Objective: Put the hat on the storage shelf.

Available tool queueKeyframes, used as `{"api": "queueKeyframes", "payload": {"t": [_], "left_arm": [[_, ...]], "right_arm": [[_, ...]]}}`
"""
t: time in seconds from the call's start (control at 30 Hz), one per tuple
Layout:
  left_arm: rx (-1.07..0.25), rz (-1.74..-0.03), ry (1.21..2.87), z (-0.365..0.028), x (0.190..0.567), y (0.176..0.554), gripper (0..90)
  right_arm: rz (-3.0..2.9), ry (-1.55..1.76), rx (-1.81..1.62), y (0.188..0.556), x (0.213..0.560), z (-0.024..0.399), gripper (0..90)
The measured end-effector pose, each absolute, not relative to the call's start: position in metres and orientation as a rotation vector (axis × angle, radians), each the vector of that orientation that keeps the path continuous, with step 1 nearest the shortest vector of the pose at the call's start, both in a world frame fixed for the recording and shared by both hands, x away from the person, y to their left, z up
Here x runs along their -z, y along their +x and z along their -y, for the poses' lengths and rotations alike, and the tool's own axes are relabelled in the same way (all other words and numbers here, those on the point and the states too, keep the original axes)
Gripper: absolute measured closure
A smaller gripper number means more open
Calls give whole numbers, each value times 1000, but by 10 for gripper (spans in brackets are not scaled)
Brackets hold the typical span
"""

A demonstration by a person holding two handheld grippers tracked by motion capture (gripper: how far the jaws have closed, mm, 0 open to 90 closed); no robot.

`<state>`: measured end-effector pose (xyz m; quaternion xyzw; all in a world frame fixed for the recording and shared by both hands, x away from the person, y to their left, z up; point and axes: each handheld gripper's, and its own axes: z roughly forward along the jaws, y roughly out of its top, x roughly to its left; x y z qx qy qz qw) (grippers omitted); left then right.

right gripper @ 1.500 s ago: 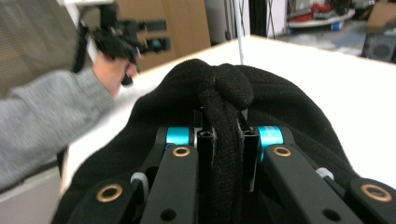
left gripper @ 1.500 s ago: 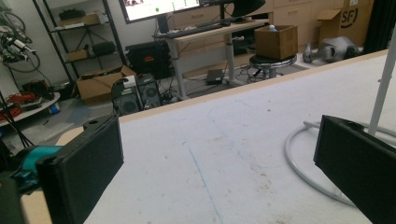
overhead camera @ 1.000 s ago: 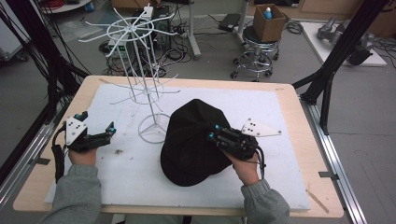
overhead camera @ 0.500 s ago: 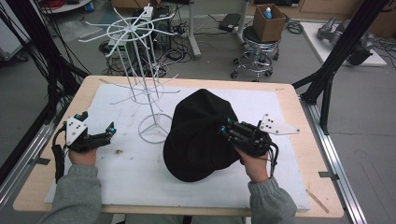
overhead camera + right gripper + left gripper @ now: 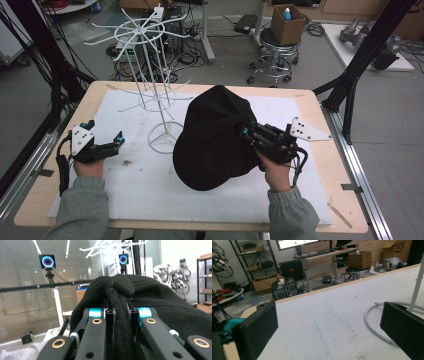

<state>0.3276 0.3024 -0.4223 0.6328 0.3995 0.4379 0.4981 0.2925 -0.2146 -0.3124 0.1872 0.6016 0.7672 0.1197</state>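
From above, the right gripper (image 5: 246, 132) pinches a big black knitted hat (image 5: 212, 137) lifted over the white table mat (image 5: 135, 185), beside a white wire rack (image 5: 150, 90). Along the left gripper (image 5: 327, 325), jaws gape wide, holding nothing. Along the right gripper (image 5: 121, 315), jaws squeeze the hat's fold (image 5: 120, 322).

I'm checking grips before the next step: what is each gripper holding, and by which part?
The right gripper pinches a bunched fold of the black hat. The left gripper holds nothing, its jaws open.

This is a lab or workshop room: a black frame (image 5: 367, 55) stands around the bench (image 5: 320, 165), with cables (image 5: 185, 57) on the floor, cardboard boxes (image 5: 263, 285), shelves (image 5: 254, 255) and a monitor (image 5: 299, 243).
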Motion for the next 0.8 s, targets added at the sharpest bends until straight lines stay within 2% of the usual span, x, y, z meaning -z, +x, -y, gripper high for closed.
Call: {"api": "queueKeyframes", "payload": {"t": [0.8], "left_arm": [[-1055, -967, 1535, -302, 423, 327, 18]], "right_arm": [[-1621, 476, -2371, 296, 291, 221, 829]]}}
